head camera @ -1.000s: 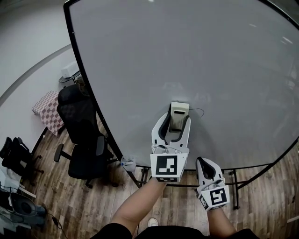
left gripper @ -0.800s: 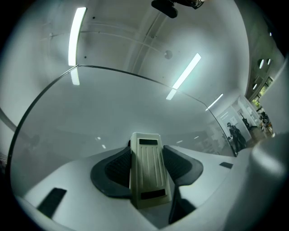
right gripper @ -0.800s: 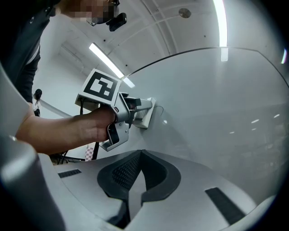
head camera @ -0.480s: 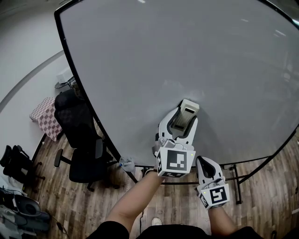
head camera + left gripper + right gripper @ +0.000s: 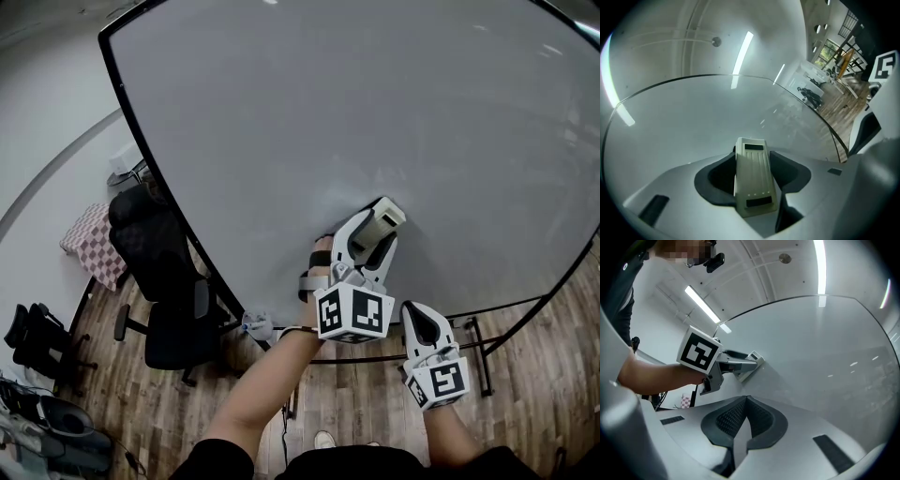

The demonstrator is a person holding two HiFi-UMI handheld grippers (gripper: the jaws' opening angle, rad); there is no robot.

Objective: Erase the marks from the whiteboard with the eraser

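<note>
Cream eraser (image 5: 385, 218), one, held by left tongs (image 5: 373, 234) against one whiteboard (image 5: 309, 112).

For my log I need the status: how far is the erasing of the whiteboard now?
Done: no marks show on the whiteboard. In hand: the left gripper, shut on the eraser, holds it against the board's lower part. Left: maybe only a check; the right gripper is shut, empty.

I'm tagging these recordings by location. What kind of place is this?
Most likely an office or meeting room: a large freestanding whiteboard, a black swivel office chair beside it, and a wood-plank floor.
</note>
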